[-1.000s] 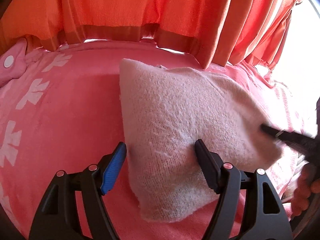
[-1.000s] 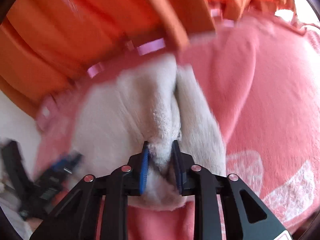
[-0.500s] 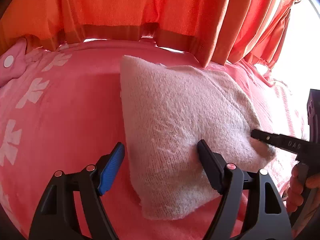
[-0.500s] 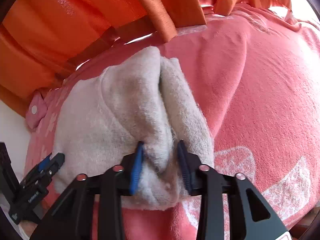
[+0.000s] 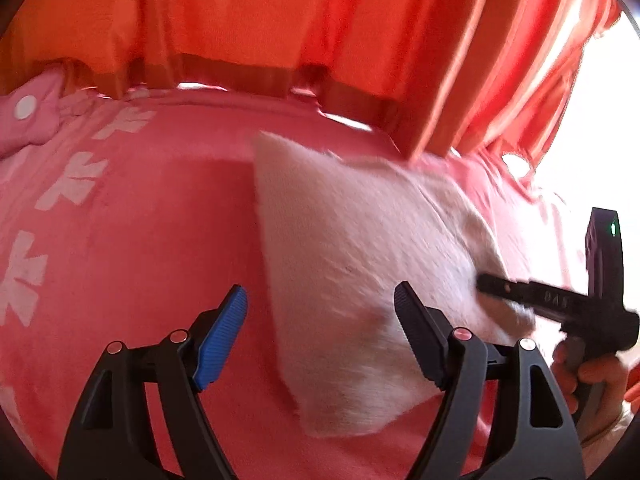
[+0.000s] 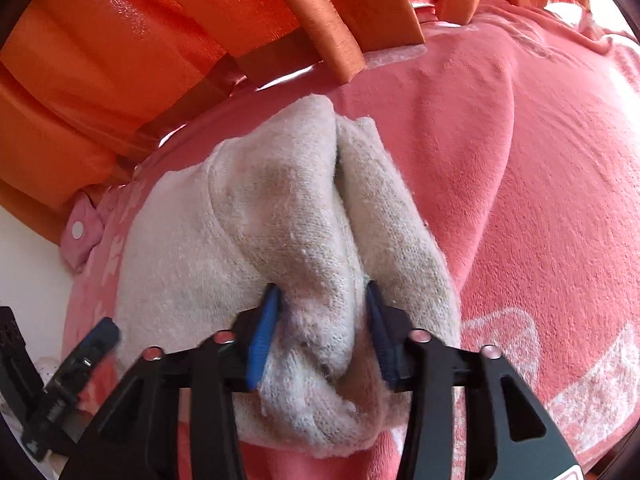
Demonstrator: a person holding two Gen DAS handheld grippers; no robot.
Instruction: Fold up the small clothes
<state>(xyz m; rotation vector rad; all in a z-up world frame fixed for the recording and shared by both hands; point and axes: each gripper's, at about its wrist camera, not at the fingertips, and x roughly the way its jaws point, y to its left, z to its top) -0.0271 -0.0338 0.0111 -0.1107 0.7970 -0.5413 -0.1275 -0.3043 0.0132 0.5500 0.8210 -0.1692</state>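
A folded cream knit garment (image 5: 360,264) lies on the pink bedspread (image 5: 140,240). My left gripper (image 5: 320,320) is open and empty, its fingers straddling the garment's near left edge just above it. My right gripper (image 6: 322,332) has its jaws partly apart with a bunched fold of the same garment (image 6: 280,220) between them; the fabric still fills the gap. The right gripper also shows in the left wrist view (image 5: 520,296) at the garment's right corner. The left gripper shows at the lower left of the right wrist view (image 6: 76,364).
Orange curtains (image 5: 280,20) hang along the far edge of the bed. A pink cloth with a white snap button (image 5: 26,120) lies at the far left. The bedspread has white flower prints (image 5: 64,184). Bright window light is at the right.
My right gripper's jaws have widened around the bunched fold, from tightly pinched to partly apart. My left gripper has stayed open and barely moved.
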